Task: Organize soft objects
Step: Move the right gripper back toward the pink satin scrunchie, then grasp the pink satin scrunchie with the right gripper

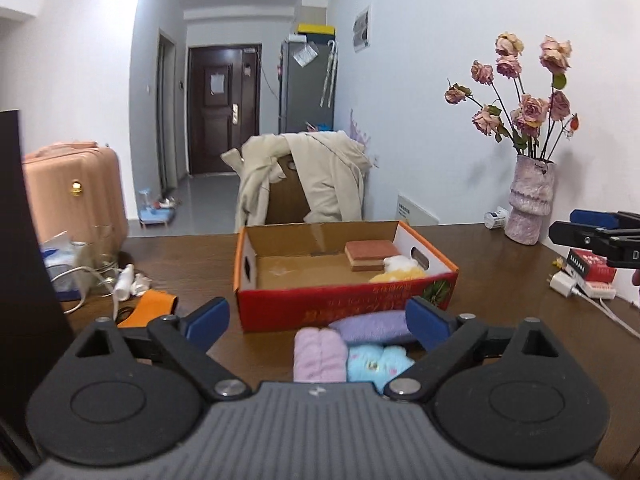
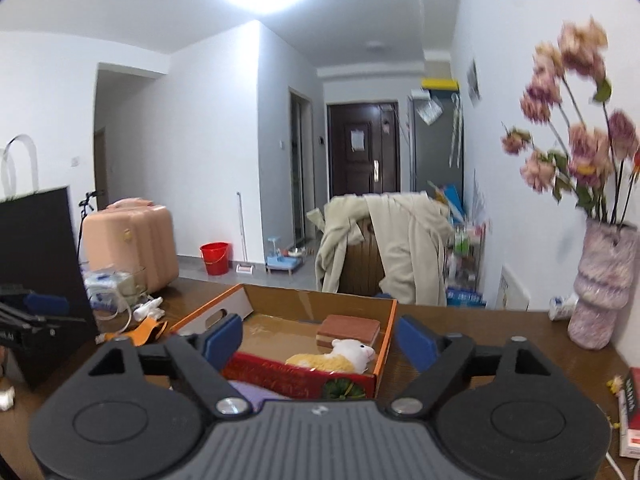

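table is half sorted. cardboard box is loaded with two items at its right end: brown sponge block and plush sheep. three soft rolls are left on the table just in front of the box: purple, pink, light blue. left gripper and right gripper are both spread wide, nothing held.

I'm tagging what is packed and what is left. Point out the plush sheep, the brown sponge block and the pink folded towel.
White and yellow plush sheep (image 2: 340,356): right wrist view, on its body.
Brown sponge block (image 2: 350,328): right wrist view, top face.
Pink folded towel (image 1: 319,354): left wrist view, its middle.
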### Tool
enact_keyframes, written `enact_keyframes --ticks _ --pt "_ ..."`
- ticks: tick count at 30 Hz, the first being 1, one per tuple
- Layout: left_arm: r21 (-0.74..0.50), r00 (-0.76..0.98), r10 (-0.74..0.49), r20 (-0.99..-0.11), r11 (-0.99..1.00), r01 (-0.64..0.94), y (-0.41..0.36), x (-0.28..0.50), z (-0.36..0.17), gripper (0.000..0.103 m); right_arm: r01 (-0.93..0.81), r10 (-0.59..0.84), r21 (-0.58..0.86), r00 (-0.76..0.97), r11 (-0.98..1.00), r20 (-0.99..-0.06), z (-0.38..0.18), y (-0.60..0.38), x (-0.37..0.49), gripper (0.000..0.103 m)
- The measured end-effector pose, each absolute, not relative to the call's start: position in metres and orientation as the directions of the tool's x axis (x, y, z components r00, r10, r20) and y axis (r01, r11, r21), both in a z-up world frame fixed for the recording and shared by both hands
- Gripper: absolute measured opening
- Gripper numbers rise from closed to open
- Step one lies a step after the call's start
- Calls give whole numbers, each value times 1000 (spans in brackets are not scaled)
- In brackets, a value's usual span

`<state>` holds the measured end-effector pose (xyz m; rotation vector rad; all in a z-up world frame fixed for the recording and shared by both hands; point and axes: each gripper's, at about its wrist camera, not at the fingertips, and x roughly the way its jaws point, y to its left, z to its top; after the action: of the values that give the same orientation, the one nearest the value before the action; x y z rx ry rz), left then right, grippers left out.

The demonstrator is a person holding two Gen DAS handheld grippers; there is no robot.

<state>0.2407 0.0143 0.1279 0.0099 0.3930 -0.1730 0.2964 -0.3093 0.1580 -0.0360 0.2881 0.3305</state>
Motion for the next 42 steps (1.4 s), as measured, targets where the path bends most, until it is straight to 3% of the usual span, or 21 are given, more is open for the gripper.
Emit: enact_keyframes --ticks 6,10,18,30,34,42 --pt "11 946 -77 -315 996 85 10 188 97 100 -343 331 -22 921 939 -203 123 -289 235 89" --pt "25 959 -64 -276 997 73 13 155 77 103 -339 333 20 911 941 -244 90 -278 203 89" --pt "-17 926 -60 -374 998 58 29 153 49 103 -352 359 94 837 931 -413 37 -253 175 89" --pt "-60 894 -111 -434 994 95 26 183 32 103 -392 392 100 799 915 -457 34 -232 195 87" --pt "-64 887 -135 -442 991 119 21 195 30 103 -433 472 197 742 880 -476 27 -227 209 87" --pt "-125 892 -222 -395 974 187 28 200 41 102 -480 507 209 657 852 -558 7 -199 231 48"
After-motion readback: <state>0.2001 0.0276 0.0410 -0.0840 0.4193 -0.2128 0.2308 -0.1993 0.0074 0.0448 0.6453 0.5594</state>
